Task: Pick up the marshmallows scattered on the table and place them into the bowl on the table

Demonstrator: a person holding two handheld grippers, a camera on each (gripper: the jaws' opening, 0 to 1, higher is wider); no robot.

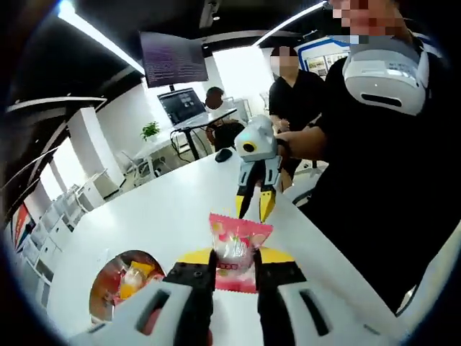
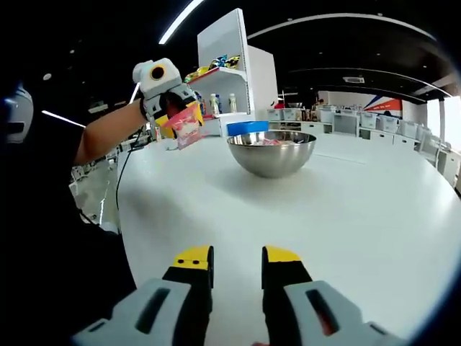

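My left gripper is shut on a pink marshmallow packet, held up above the white table. The right gripper view shows that gripper at the upper left with the packet hanging from it, left of the steel bowl. The bowl lies below and left of my left jaws, with several packets inside. My right gripper is open over bare table with nothing between its fingers. It appears in the left gripper view just beyond the held packet.
A person in black stands at the table's right edge, and another person stands behind. Desks with monitors lie beyond the table. A blue box and a white shelf unit stand behind the bowl.
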